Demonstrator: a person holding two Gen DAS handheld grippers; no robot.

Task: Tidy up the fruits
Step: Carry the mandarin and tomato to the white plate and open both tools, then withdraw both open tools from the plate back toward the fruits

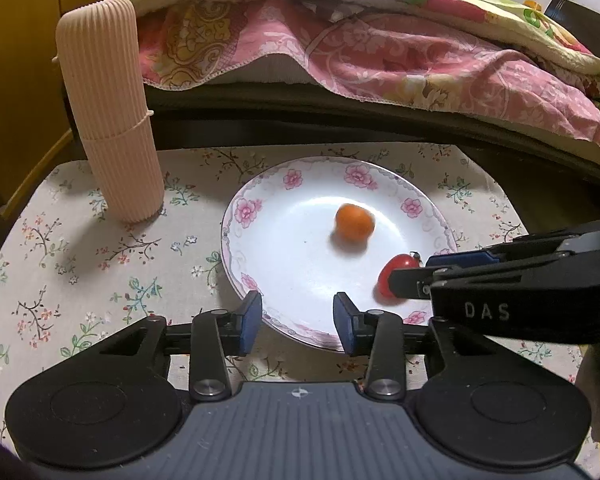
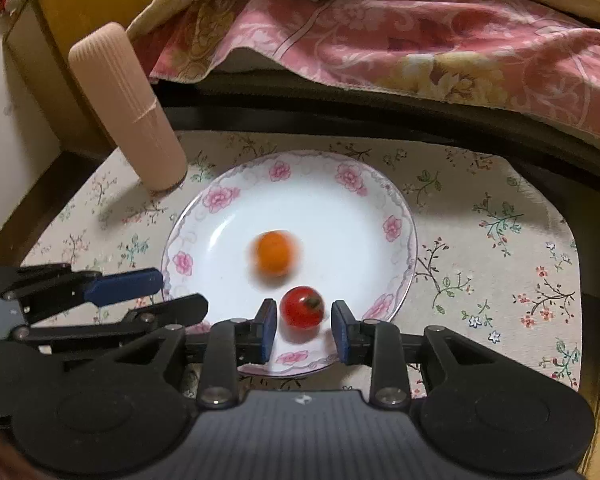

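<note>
Both pairs of jaws stand spread and pinch nothing: my right gripper (image 2: 303, 330) straddles the red cherry tomato (image 2: 302, 306) at the near edge of the plate (image 2: 380, 184), stem up, no long axis to speak of. My left gripper (image 1: 296, 322) hangs over the near rim, farther off. Mid-plate, the orange fruit (image 2: 274, 258) is blurred, perhaps rolling.

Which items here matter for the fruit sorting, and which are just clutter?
Job:
- orange fruit, blurred
- red tomato, between open right tongs
- floral plate
- left tongs, open

Lying about:
- ribbed beige cylinder
- pink quilt
- floral tablecloth
</note>
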